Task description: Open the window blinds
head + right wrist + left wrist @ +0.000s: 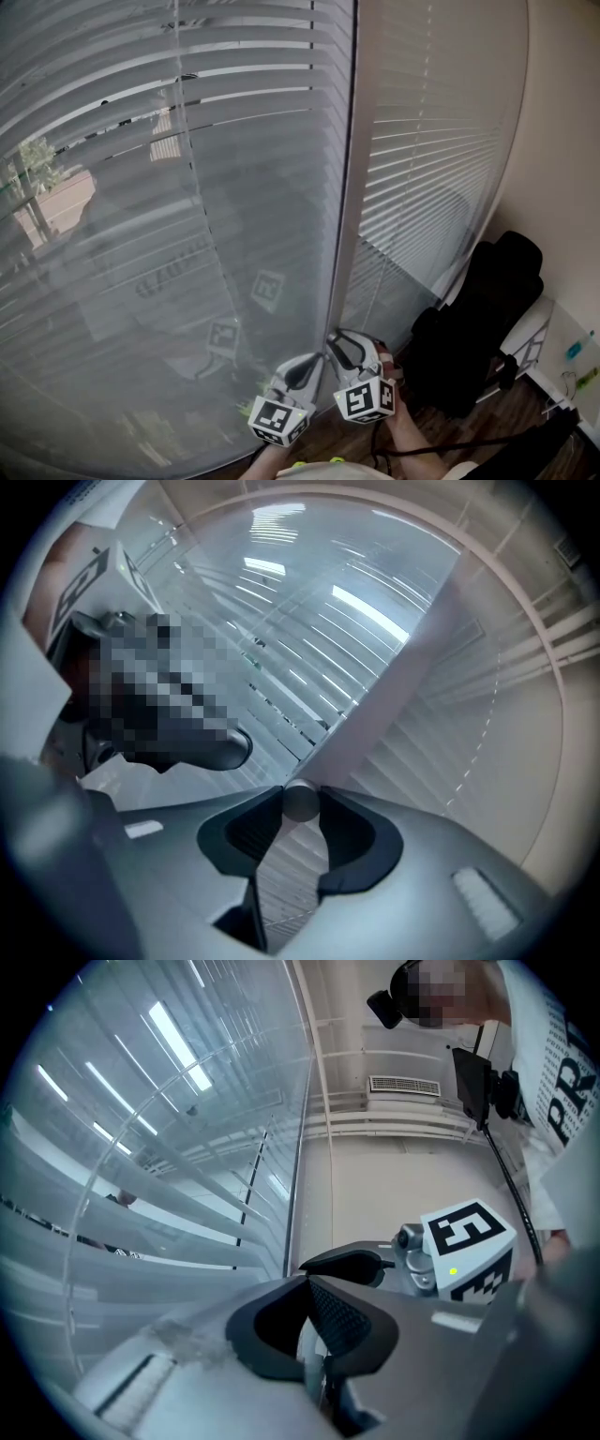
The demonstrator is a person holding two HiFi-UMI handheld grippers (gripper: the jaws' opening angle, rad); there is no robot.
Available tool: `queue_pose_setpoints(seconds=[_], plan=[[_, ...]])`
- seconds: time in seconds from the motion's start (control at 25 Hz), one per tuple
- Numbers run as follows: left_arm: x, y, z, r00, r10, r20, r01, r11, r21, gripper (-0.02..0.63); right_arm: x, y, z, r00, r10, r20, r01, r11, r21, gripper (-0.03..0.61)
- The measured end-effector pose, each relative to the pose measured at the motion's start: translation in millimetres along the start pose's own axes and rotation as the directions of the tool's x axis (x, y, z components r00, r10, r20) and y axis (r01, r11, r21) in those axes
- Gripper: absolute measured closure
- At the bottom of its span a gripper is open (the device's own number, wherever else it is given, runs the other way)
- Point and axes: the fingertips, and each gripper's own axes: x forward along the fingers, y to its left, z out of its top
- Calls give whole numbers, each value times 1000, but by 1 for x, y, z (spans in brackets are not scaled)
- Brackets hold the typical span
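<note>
While gripping the wand [300,801] by its round lower end, hold the right gripper [300,808] clenched exactly as now, both pads pressed against that end, tight enough to prevent slipping during the twist. Roll from the wrist about the wand's own line, never swinging sideways: likely only to bend the wand off the window and waste the turn. Leave the left gripper [307,1281] as found, jaws pinched together at the tips with nothing seen between them, parked just beside the right one, low in front of the window. Follow the wand upward, hanging between the two blinds, and turn in small steps, checking the slats after each. Farther off, on the left blind [187,169]: slats already tilted enough to show a tree and a building through the glass. On the right blind [441,141]: slats lying flatter, close to a shut white sheet, so probably the part of the job not yet done. Cannot tell the blind served by this wand; watch both. Stop on seeing the slats level. Reverse at once on seeing them close up instead. Avoid forcing past the end of travel, and ease the squeeze only after finishing the twist.
</note>
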Motion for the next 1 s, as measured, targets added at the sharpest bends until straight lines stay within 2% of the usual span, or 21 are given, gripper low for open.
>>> queue_pose_setpoints(seconds=[0.12,0.32,0.52,0.68,0.84,0.92,1.0], plan=[[0,0,0,1000,0,-1,0,1000,-1,618,0,-1,0,1000,6,15,-8,996,94,446],[0,0,0,1000,-5,-1,5,1000,-1,618,-1,-4,-1,999,4,42,-15,969,248,446],[0,0,0,1000,-2,-3,2,1000,-2,618,-1,-6,-3,998,6,70,-35,910,413,446],[0,1,0,1000,0,0,0,1000,-6,618,0,-7,-3,997,1,80,-38,886,462,446],[0,1,1,1000,-1,1,1,1000,-4,618,0,-8,-6,995,-9,99,-45,848,528,446],[0,0,0,1000,-1,2,1,1000,-4,618,0,-8,-7,995,-15,103,-41,853,521,445],[-1,0,1,1000,-1,3,1,1000,-7,618,-2,-7,-5,995,-16,99,-33,882,471,444]])
